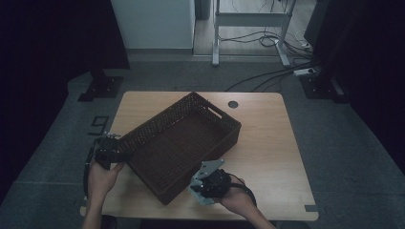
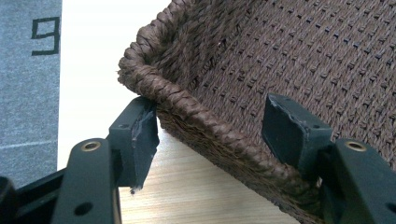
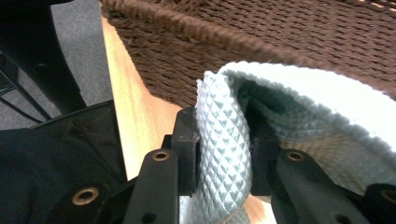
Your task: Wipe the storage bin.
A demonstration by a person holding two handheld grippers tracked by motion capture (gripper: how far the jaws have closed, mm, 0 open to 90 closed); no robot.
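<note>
Woven basket [image 1: 181, 143]: brown, empty, set askew on the tabletop [image 1: 267, 157]. Left tool [image 2: 205, 135]: jaws part-open, straddling the basket's corner rim, pads not pressing. Right tool [image 3: 224, 154]: clamped on a folded pale waffle-weave cloth [image 3: 224, 140], just outside the basket's near wall. Handling note: lift the cloth clear over the rim before releasing; keep the basket steadied
</note>
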